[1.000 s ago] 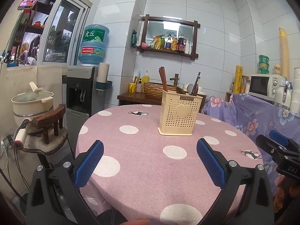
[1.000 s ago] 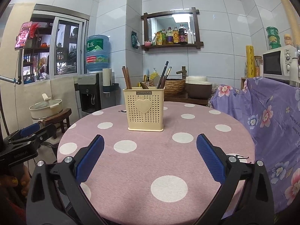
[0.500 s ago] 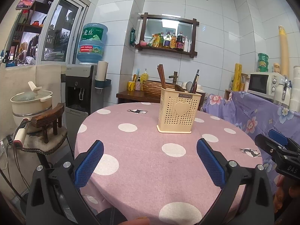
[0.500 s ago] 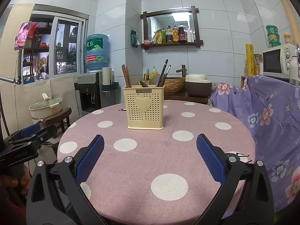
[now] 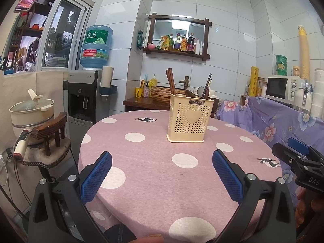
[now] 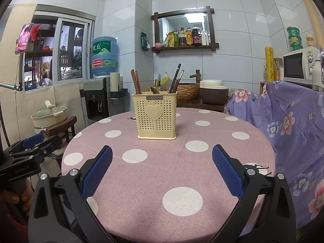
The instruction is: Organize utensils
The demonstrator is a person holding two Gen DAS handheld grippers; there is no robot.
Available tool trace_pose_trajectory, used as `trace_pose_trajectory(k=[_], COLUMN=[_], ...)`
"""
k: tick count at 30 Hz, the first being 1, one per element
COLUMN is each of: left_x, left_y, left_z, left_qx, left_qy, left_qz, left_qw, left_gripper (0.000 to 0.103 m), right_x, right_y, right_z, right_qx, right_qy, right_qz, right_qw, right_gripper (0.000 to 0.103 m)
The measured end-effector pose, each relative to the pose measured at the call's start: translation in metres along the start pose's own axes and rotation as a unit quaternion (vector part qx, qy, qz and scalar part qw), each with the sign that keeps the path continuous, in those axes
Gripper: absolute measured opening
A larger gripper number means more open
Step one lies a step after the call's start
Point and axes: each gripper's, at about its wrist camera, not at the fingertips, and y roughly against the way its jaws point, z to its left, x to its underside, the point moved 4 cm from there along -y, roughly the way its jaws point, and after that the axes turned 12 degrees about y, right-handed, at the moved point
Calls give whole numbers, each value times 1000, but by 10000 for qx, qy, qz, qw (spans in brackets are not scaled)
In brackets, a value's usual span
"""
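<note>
A cream perforated utensil holder (image 5: 189,119) with a heart on its front stands upright on the round pink polka-dot table (image 5: 154,174); it also shows in the right wrist view (image 6: 156,117). Brown chopsticks (image 5: 171,85) stand at its left side, dark utensils (image 5: 206,88) lean at its right, and a spoon bowl shows between them. My left gripper (image 5: 162,168) is open and empty, held over the near part of the table. My right gripper (image 6: 162,164) is open and empty, also short of the holder. Each gripper shows at the edge of the other's view.
A water dispenser (image 5: 85,97) and a stool with a pot (image 5: 32,111) stand to the left. A flowered purple cloth (image 6: 293,125) covers furniture on the right, with a microwave (image 5: 283,88) behind. A wooden side table with a woven basket (image 6: 187,90) is behind the round table.
Both grippers have drifted slightly; the holder sits a little higher and farther in both views. Both stay open and empty.
</note>
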Motion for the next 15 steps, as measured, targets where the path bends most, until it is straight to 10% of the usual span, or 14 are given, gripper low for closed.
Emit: trace_pose_trajectory(k=[15], left_x=[3], left_y=[-1], left_z=[0], left_qx=[19], left_qy=[-13], left_qz=[16], left_qw=[10000], left_gripper=[98], right_x=[1], right_y=[0], right_z=[0], right_qx=[7], right_qy=[-4], right_qz=[18], right_qw=[10000], right_gripper=[97])
